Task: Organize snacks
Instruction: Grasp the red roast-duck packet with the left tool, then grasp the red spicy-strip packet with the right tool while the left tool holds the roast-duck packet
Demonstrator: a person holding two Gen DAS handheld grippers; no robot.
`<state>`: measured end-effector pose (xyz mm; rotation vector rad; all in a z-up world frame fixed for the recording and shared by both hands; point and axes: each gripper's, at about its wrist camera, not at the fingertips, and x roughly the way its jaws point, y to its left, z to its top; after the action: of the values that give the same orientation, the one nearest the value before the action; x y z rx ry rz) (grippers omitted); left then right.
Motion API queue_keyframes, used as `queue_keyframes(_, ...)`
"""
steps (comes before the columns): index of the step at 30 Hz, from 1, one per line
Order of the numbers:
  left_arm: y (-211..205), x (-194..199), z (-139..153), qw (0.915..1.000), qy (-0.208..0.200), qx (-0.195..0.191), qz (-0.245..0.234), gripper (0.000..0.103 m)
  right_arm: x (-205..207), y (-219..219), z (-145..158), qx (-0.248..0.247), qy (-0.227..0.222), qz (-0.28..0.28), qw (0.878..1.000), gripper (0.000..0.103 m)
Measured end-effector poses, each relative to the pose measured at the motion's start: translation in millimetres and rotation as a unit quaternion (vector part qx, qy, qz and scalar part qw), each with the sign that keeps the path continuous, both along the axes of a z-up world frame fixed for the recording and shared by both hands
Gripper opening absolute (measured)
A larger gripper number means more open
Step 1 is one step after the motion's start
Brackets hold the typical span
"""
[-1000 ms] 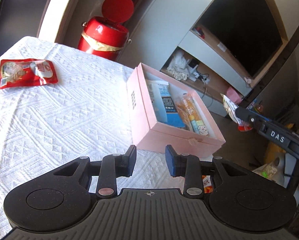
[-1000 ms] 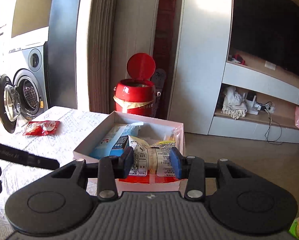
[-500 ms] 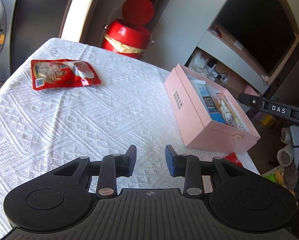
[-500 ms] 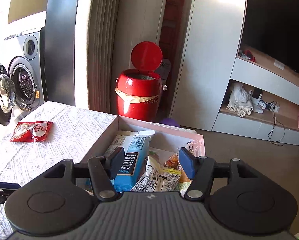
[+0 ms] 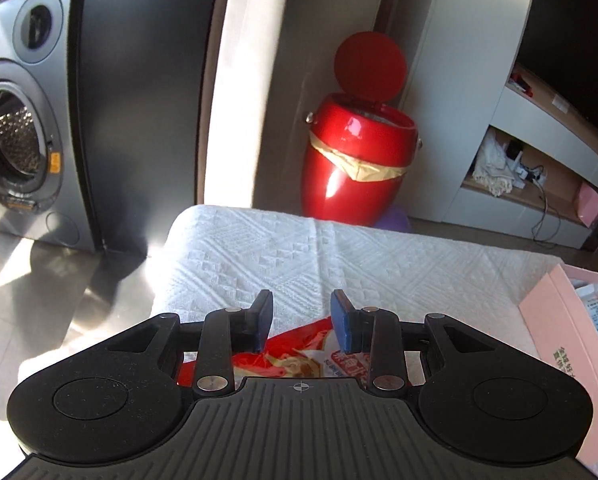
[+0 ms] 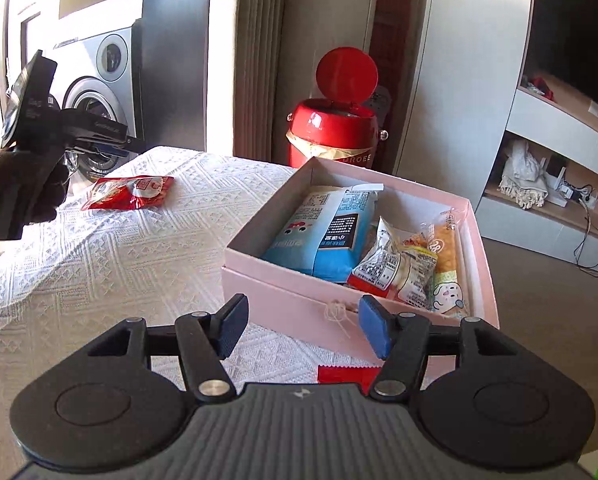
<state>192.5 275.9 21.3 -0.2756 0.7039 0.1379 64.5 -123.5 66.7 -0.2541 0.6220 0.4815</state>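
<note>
left hand-held gripper [image 5: 301,322] hovers wide open over the flat red foil snack packet [image 5: 299,354] on the white-clothed tabletop [image 5: 379,260]. right hand-held gripper [image 6: 301,330] gapes empty near the pink cardboard box [image 6: 283,300] holding packets.

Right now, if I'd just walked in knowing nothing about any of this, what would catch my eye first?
Probably the glossy red bin with its round lid flipped up, standing on the floor beyond the white-clothed table. Next, the open pink box at the table's right side, filled with snack packets, the blue packet the largest. Then the lone red snack packet on the cloth, with the open left gripper poised over it.
</note>
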Motion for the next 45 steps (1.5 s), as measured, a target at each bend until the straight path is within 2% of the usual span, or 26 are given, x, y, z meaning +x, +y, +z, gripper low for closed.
queue_keyframes(2, 8.5, 4.1, -11.2, 0.9992, 0.029, -0.026, -0.003, 0.030, -8.5, -7.2, -1.8, -0.006, -0.002, -0.002, 1.000, 0.062)
queue_keyframes(7, -5.3, -42.8, -10.5, 0.9984, 0.030, -0.042, -0.024, 0.029, -12.1, -28.8, -8.3, -0.004, 0.007, -0.021, 1.000, 0.064)
queue_keyframes(9, -23.7, -67.9, -10.7, 0.9974, 0.036, -0.051, -0.035, 0.029, -9.5, -33.5, -15.2, -0.005, 0.016, -0.030, 0.999, 0.064)
queue_keyframes(13, -71.2, -115.4, -8.8, 0.9972, 0.044, -0.038, -0.047, 0.029, -6.9, -37.1, -26.0, 0.009, 0.041, -0.039, 0.998, 0.064)
queue_keyframes(15, -95.9, -137.1, -8.2, 0.9961, 0.050, -0.045, -0.056, 0.029, -9.3, -37.1, -28.6, 0.025, 0.053, -0.036, 0.998, 0.064)
queue_keyframes(17, -121.0, -156.2, -6.8, 0.9954, 0.056, -0.028, -0.072, 0.030, -14.3, -34.6, -28.7, 0.031, 0.053, -0.032, 0.998, 0.064)
queue_keyframes(21, -166.8, -182.2, -1.8, 0.9906, 0.070, 0.048, -0.107, 0.030, -29.3, -25.1, -25.1, 0.046, 0.062, 0.002, 0.997, 0.064)
queue_keyframes(25, -194.2, -190.5, 4.5, 0.9843, 0.089, 0.067, -0.137, 0.030, -51.8, -0.5, -27.1, 0.031, 0.070, 0.073, 0.994, 0.064)
queue_keyframes(28, -209.4, -188.0, 4.6, 0.9803, 0.096, 0.089, -0.148, 0.029, -65.6, 15.1, -33.2, 0.026, 0.080, 0.099, 0.992, 0.064)
queue_keyframes(30, -216.7, -186.6, 6.4, 0.9798, 0.093, 0.086, -0.154, 0.029, -70.4, 21.8, -37.8, 0.021, 0.087, 0.106, 0.990, 0.064)
queue_keyframes(33, -227.9, -185.6, 7.5, 0.9779, 0.093, 0.071, -0.173, 0.029, -75.5, 24.1, -40.3, 0.007, 0.074, 0.100, 0.992, 0.066)
queue_keyframes(36, -238.4, -182.0, 3.6, 0.9752, 0.096, 0.073, -0.186, 0.029, -77.3, 19.0, -38.5, -0.009, 0.061, 0.081, 0.995, 0.066)
queue_keyframes(40, -243.2, -179.5, 2.2, 0.9744, 0.096, 0.069, -0.191, 0.029, -77.8, -0.9, -30.8, 0.005, 0.058, 0.064, 0.996, 0.066)
queue_keyframes(45, -239.9, -175.8, 1.0, 0.9752, 0.099, 0.056, -0.190, 0.029, -68.6, -31.6, -25.3, -0.004, 0.036, 0.000, 0.999, 0.067)
